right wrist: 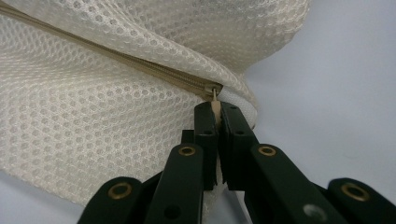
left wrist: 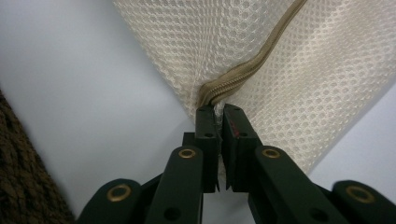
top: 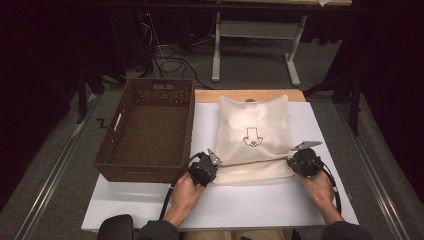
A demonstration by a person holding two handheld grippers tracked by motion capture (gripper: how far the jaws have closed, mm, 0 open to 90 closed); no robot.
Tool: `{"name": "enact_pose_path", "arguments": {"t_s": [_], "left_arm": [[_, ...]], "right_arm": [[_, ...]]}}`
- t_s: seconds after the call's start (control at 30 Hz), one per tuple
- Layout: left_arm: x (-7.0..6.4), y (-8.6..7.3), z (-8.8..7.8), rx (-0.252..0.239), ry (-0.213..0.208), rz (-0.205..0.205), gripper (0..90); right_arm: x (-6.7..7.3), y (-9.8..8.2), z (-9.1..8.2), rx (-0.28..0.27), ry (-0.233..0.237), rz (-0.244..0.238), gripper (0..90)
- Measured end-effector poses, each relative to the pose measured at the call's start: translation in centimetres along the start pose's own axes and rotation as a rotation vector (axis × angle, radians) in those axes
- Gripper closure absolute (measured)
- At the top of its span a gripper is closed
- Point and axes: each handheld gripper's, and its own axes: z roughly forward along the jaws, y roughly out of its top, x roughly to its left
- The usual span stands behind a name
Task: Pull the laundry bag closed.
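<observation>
Basket (top: 150, 130) is seen at the left, beside the mesh bag (top: 254, 132) lying mid-table. The bag's zipper (left wrist: 261, 51) end is pinched by the left gripper (top: 212, 167); its pull tab (right wrist: 214, 95) (far end) is clamped by the right gripper (top: 295, 162).

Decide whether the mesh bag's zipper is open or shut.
Shut: the zipper runs as one closed line across the mesh bag to its pull, with no gap.

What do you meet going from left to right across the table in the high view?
Brown wicker basket → left gripper clamped on the mesh bag's corner → cream mesh bag with its zipper → right gripper clamped on the zipper pull.
</observation>
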Motion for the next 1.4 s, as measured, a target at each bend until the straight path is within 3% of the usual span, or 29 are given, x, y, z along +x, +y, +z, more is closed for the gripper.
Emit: {"name": "enact_pose_path", "arguments": {"t_s": [0.23, 0.27, 0.47, 0.63, 0.97, 1.13, 1.4], "left_arm": [[-0.4, 0.1, -0.2, 0.002, 0.02, 0.004, 70.6], [-0.4, 0.1, -0.2, 0.003, 0.029, 0.001, 65.0], [-0.8, 0.3, -0.8, -0.066, 0.035, 0.004, 53.4], [-0.8, 0.5, -1.5, -0.113, -0.008, -0.023, 50.6], [-0.8, 0.6, -3.1, -0.164, -0.087, -0.058, 48.4], [-0.7, 0.6, -3.5, -0.166, -0.108, -0.063, 48.7], [-0.9, 0.3, -4.3, -0.166, -0.134, -0.063, 48.8]], "right_arm": [[0.0, -0.7, -0.4, -0.008, 0.033, -0.002, 84.1], [0.1, -0.8, -0.5, -0.006, 0.04, 0.0, 82.0], [0.6, -1.1, -2.0, -0.066, 0.053, -0.02, 68.4], [0.4, -1.5, -3.2, -0.113, 0.072, 0.008, 63.0], [1.7, -1.7, -4.6, -0.203, 0.092, -0.015, 56.8], [2.9, -1.5, -4.9, -0.22, 0.104, -0.048, 54.3], [4.0, -1.9, -5.1, -0.22, 0.168, -0.052, 53.4]]}}
